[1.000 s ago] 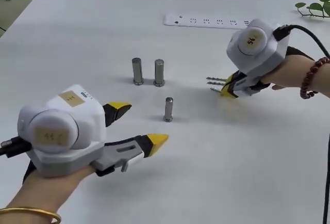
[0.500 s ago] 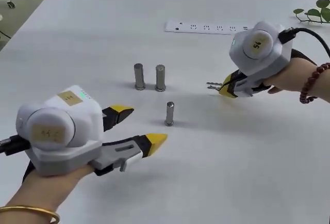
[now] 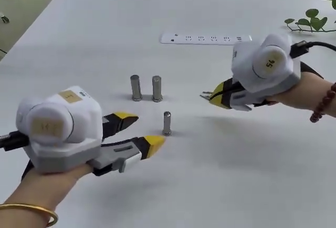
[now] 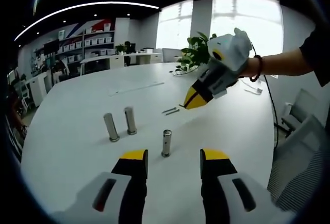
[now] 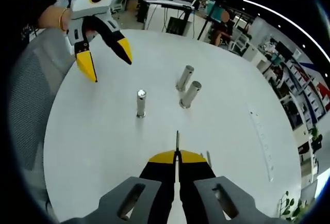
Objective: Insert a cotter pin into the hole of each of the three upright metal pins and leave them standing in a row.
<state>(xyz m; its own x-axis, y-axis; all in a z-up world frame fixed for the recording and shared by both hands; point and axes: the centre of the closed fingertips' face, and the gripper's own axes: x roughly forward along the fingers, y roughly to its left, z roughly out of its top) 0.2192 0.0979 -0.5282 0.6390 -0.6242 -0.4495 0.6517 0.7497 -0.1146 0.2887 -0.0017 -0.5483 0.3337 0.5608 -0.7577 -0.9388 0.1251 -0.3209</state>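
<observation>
wire cotter pin (image 5: 177,139) pinched in right gripper (image 5: 177,154); left gripper (image 4: 174,155) gapes before smooth cylindrical steel pin (image 4: 166,142).

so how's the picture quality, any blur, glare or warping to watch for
head view: soft even light, faint shadows beside the three short silver metal pins on the white table; left gripper view: fisheye bends the table edge, windows blown out behind the right claw; right gripper view: same warping, rear pins lean, thin metal cotter pin in its claw is crisp
</observation>
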